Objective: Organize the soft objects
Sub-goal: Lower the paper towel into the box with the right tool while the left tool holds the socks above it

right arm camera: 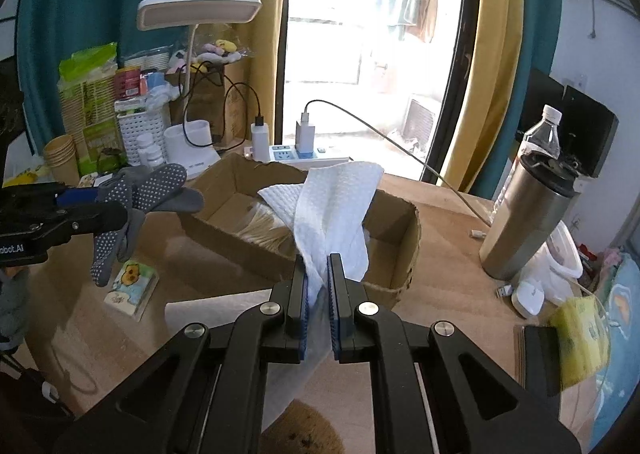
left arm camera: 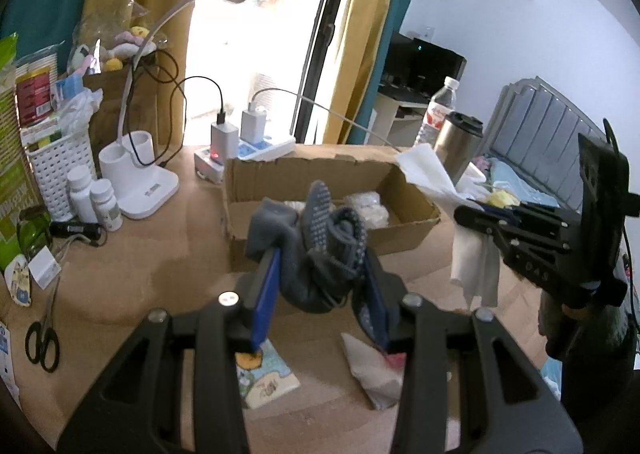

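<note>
Two grey dotted grip socks (left arm camera: 320, 238) are hanging bunched in the left gripper (left arm camera: 322, 274), whose jaws are pinching them just before the one cardboard box (left arm camera: 416, 210). The right gripper (right arm camera: 318, 274) is clamping one white paper towel (right arm camera: 332, 210) above the box's near wall. Two pill bottles (left arm camera: 94, 200) are standing by the desk lamp (left arm camera: 140, 170).

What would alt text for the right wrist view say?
The right tool is shut on a white paper towel held over an open cardboard box on a wooden table. At left, the left tool holds grey dotted socks.
</note>
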### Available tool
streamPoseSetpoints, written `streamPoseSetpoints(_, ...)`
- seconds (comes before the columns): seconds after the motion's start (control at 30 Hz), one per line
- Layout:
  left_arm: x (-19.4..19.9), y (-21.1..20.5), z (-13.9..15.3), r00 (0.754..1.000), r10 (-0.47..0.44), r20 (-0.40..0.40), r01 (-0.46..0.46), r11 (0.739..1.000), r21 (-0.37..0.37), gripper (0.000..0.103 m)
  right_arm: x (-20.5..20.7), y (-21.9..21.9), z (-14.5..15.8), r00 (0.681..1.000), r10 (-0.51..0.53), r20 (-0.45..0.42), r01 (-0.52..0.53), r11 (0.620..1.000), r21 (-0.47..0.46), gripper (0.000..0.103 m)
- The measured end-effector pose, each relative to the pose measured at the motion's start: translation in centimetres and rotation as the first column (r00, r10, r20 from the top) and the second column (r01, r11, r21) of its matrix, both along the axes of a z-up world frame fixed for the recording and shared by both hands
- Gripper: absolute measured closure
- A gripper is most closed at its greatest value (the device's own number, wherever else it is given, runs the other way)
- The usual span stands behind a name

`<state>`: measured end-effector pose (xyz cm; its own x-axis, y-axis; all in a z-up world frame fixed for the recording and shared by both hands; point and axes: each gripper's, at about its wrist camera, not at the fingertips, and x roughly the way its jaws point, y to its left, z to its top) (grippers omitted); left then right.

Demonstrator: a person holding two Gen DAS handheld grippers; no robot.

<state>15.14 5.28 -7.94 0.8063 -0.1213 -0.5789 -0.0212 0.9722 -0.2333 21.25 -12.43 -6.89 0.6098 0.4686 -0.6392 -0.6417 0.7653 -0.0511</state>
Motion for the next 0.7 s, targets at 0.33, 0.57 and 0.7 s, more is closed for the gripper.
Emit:
streamPoseSetpoints(0.33, 2.3, 0.7, 0.1, 1.000, 0.017, -0.001, -0.017, 1.000, 0.001, 0.062, 3.8, 1.1, -0.6, 0.999, 0.037, -0.035, -0.037, 0.999, -0.002, 0.094)
streamPoseSetpoints(0.57, 3.8, 1.5, -0.4, 1.000, 0.027, -0.006, -0.027, 1.000, -0.015, 0.062, 5.9, 2.8, -1.2, 0.996, 0.072, -0.059, -0.073, 0.997, -0.019, 0.094)
streamPoseSetpoints(0.7, 4.7, 2.1, -0.6, 1.000, 0.031, -0.002, -0.031, 0.999, -0.026, 0.062, 7.1, 4.1, -1.3, 0.991, 0.105, -0.089, -0.107, 0.994, -0.021, 0.094)
